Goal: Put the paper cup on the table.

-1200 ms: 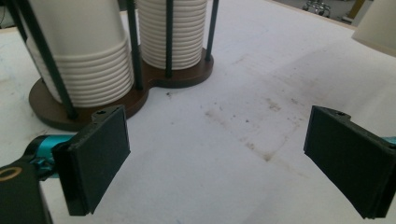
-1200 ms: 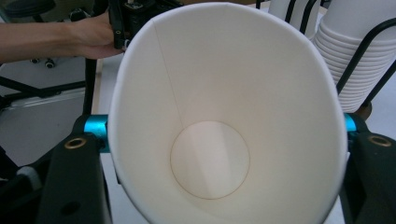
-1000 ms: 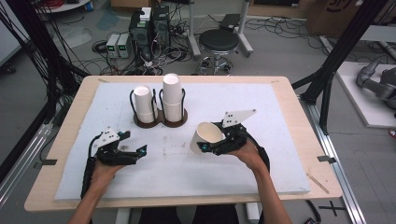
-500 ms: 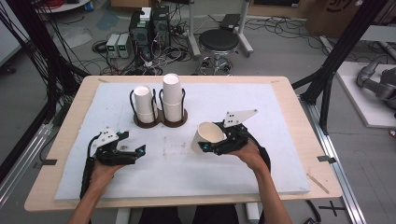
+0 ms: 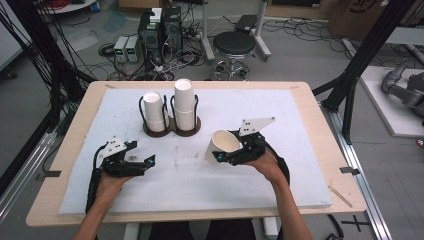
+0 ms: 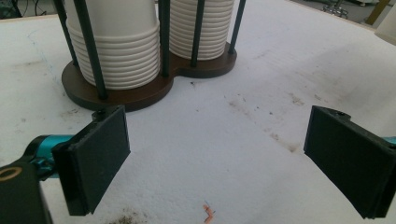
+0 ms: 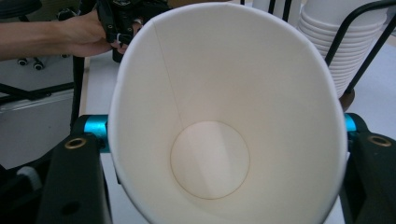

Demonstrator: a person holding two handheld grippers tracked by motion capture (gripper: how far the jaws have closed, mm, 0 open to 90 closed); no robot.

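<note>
A single white paper cup [image 5: 222, 143] lies tilted on its side in my right gripper [image 5: 226, 154], whose jaws are shut on its wall. In the right gripper view the cup's open mouth [image 7: 224, 116] faces the camera between both jaws. A dark wooden holder [image 5: 170, 131] with wire posts carries two stacks of cups: a shorter left stack [image 5: 153, 111] and a taller right stack [image 5: 184, 102]. My left gripper [image 5: 147, 162] rests low over the mat, open and holding nothing. Its wide-apart jaws point toward the holder [image 6: 140, 93].
A white foam mat [image 5: 300, 150] covers most of the wooden table [image 5: 327, 135]. The other hand and its gripper [image 7: 107, 28] appear beyond the cup's rim. Behind the table stand a stool [image 5: 235, 45] and electronics with cables [image 5: 155, 35].
</note>
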